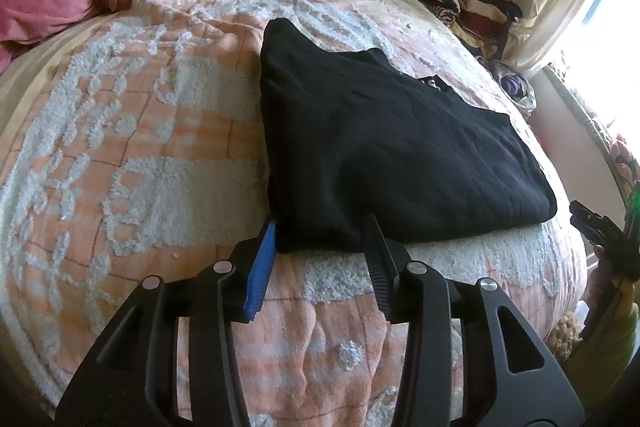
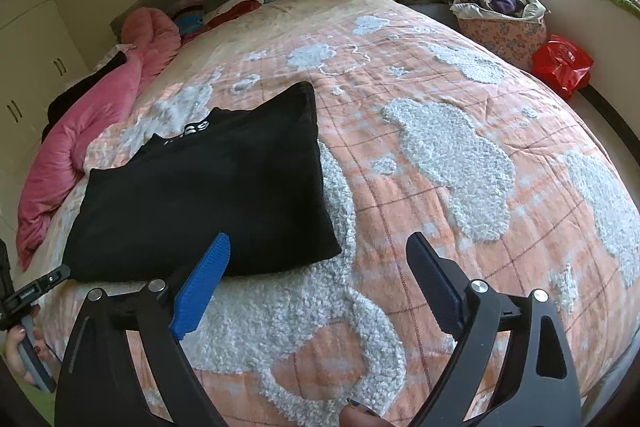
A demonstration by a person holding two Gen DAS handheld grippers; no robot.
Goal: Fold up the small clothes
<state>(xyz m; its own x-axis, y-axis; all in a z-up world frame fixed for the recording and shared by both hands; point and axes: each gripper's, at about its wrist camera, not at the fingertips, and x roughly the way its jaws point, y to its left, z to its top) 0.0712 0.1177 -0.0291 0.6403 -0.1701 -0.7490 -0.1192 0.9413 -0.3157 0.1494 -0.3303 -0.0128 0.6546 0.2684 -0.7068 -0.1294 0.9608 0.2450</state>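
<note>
Both my left gripper [image 1: 320,239], jaws part-spread around the near corner of the black top [image 1: 384,143], and right gripper [image 2: 320,267], spread empty, flank this folded, soft, thick garment on the bedspread [image 2: 460,147]; I'd pinch the near edge.

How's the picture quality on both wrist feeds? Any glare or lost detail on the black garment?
Left wrist view: the window is blown out white at the right edge, and the black garment reads as a flat dark mass. Right wrist view: even light, the bedspread sharp, bowed by the fisheye; glare only at the top right.
</note>
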